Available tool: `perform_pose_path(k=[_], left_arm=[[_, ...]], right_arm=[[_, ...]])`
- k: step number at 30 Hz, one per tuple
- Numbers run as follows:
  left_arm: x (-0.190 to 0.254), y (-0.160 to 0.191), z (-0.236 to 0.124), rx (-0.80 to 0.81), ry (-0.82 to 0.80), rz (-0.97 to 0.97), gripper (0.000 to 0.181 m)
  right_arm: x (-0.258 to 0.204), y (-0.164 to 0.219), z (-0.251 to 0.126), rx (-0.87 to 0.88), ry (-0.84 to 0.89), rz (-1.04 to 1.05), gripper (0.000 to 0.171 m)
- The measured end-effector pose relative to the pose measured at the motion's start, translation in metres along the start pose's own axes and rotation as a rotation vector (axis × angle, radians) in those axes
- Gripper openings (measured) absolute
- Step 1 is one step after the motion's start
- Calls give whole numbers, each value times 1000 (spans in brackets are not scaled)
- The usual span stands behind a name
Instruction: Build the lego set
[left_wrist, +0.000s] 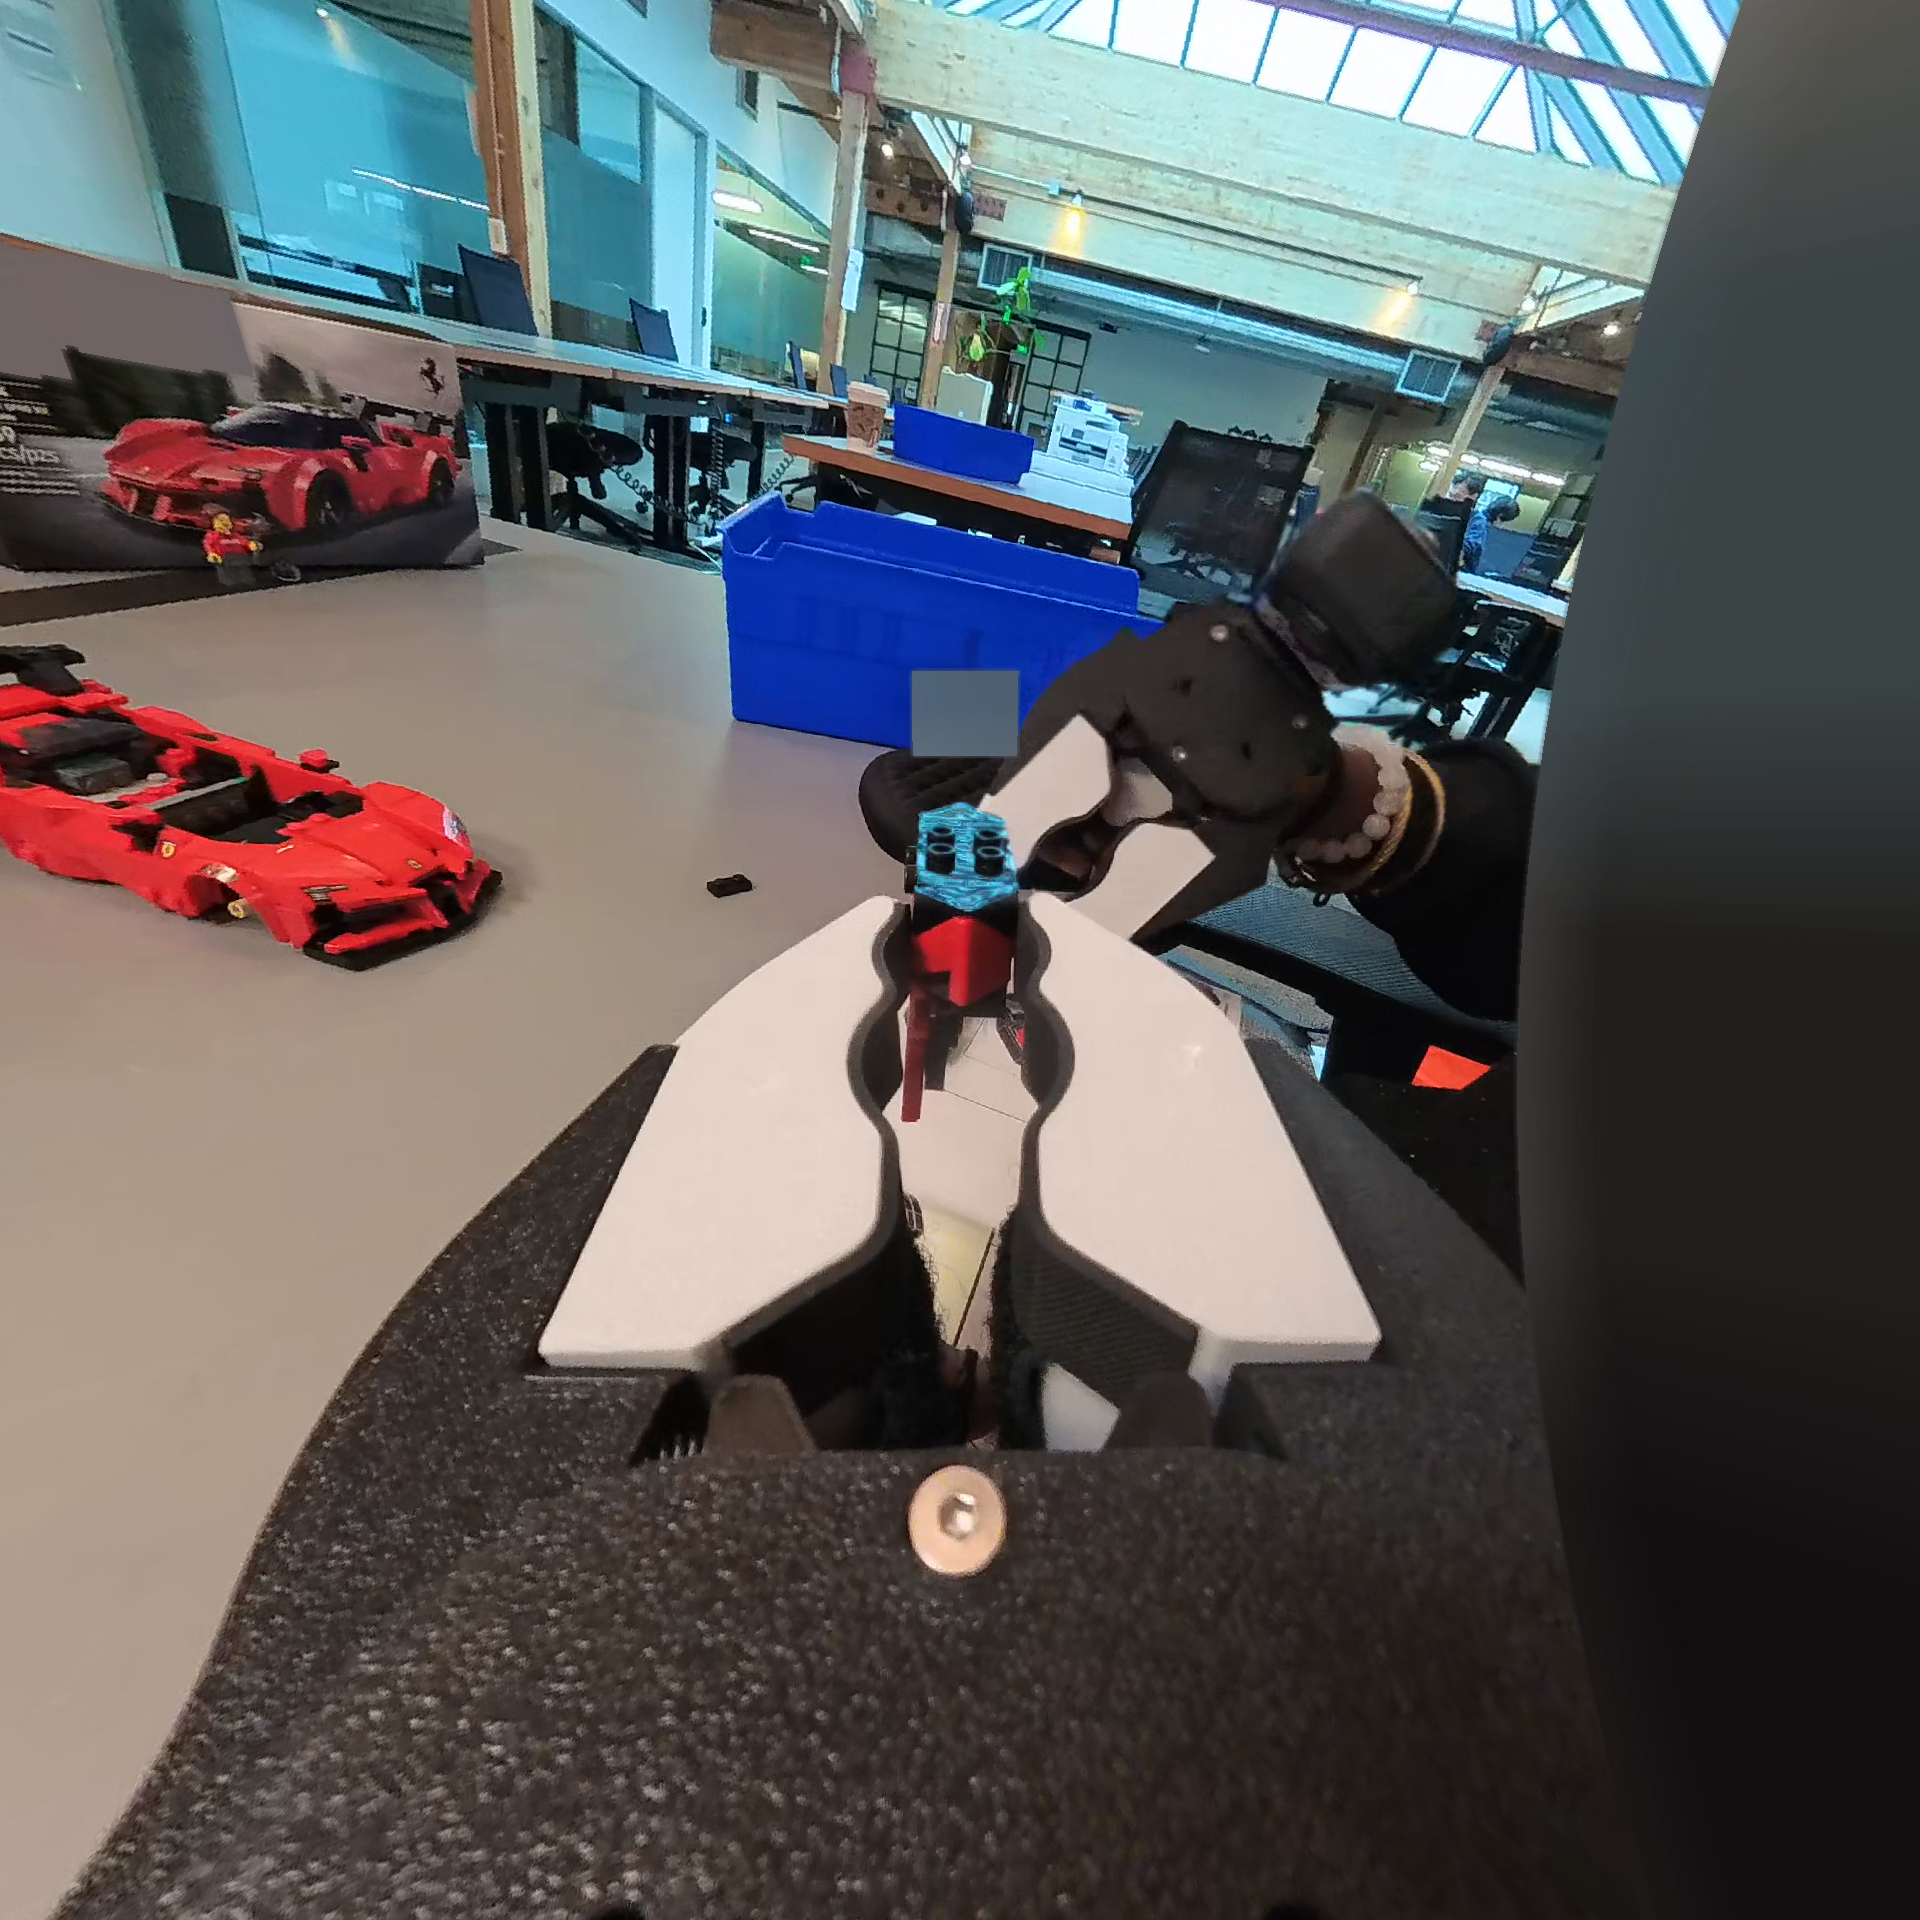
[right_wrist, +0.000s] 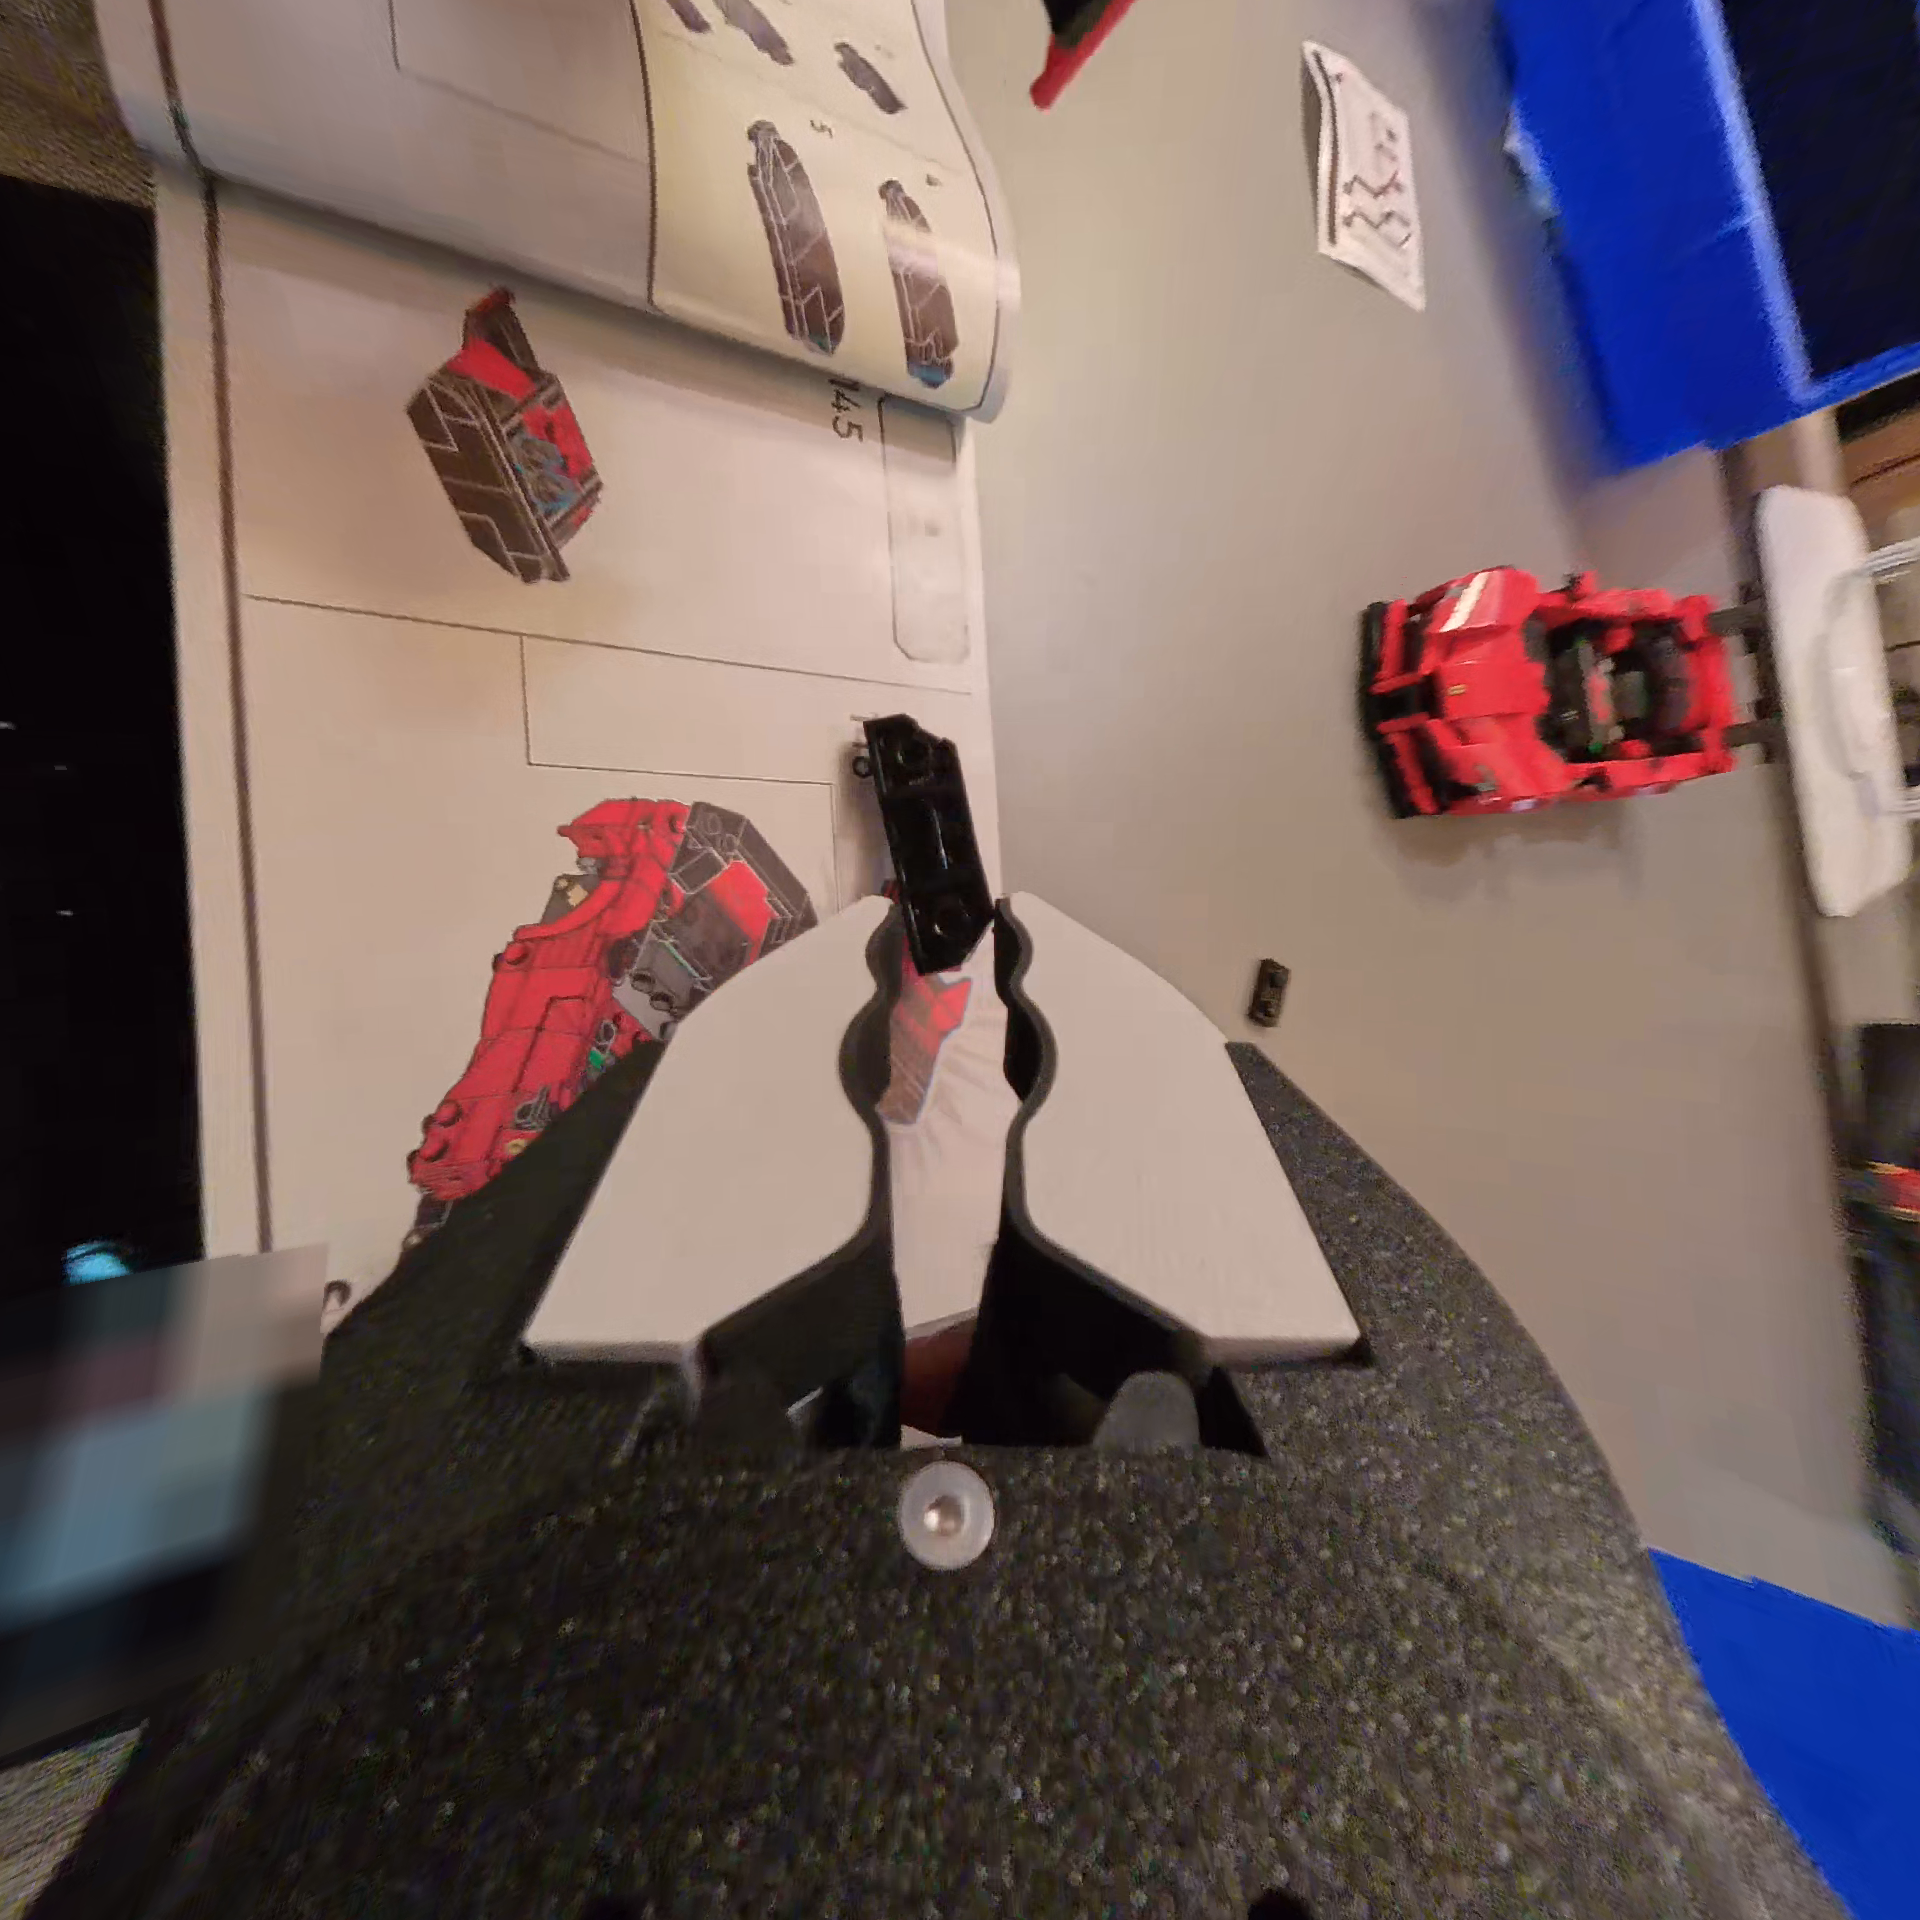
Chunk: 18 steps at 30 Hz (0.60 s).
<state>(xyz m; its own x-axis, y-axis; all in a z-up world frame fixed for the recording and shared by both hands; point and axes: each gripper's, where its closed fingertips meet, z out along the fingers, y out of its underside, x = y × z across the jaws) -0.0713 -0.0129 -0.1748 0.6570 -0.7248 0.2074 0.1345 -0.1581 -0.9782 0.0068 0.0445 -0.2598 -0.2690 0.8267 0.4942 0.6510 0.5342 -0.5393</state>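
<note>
So we've got the left tool (left_wrist: 961, 914) clamped on a small red and black lego sub-build (left_wrist: 964, 935) with a blue studded plate on top, dead centre of the left wrist view. The right tool (right_wrist: 935, 920) pinches a black lego piece (right_wrist: 925, 831) by its end over the open instruction booklet (right_wrist: 582, 665). The half-built red car (left_wrist: 223, 821) sits on the grey surface (left_wrist: 582, 727) at left, blue bin (left_wrist: 894, 623) behind.

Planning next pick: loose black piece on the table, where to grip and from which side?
Small black piece lies flat and alone on the table, nothing beside it. Probably come straight down from above and pinch its two long sides; it looks too low for a side approach.
</note>
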Motion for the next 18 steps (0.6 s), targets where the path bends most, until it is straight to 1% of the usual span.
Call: perform_pose_path(k=[3, 6, 8, 10, 14, 18], left_arm=[[0, 0, 0, -2, -2, 3, 19], [0, 1, 1, -6, -2, 4, 19], [0, 0, 1, -4, -2, 3, 19], [0, 0, 0, 0, -2, 2, 19], [0, 0, 0, 1, -1, 2, 19], [-1, -10, -7, 45, 4, -2, 19]], right_arm=[[8, -2, -3, -17, 131, -98, 17], [15, -2, -5, -70, 271, -262, 17], [14, -4, -3, -83, 306, -331, 17], [7, -3, 1, -78, 270, -303, 17], [7, -5, -1, -16, 213, -163, 17], [-2, -6, -3, 41, 57, -17, 17]])
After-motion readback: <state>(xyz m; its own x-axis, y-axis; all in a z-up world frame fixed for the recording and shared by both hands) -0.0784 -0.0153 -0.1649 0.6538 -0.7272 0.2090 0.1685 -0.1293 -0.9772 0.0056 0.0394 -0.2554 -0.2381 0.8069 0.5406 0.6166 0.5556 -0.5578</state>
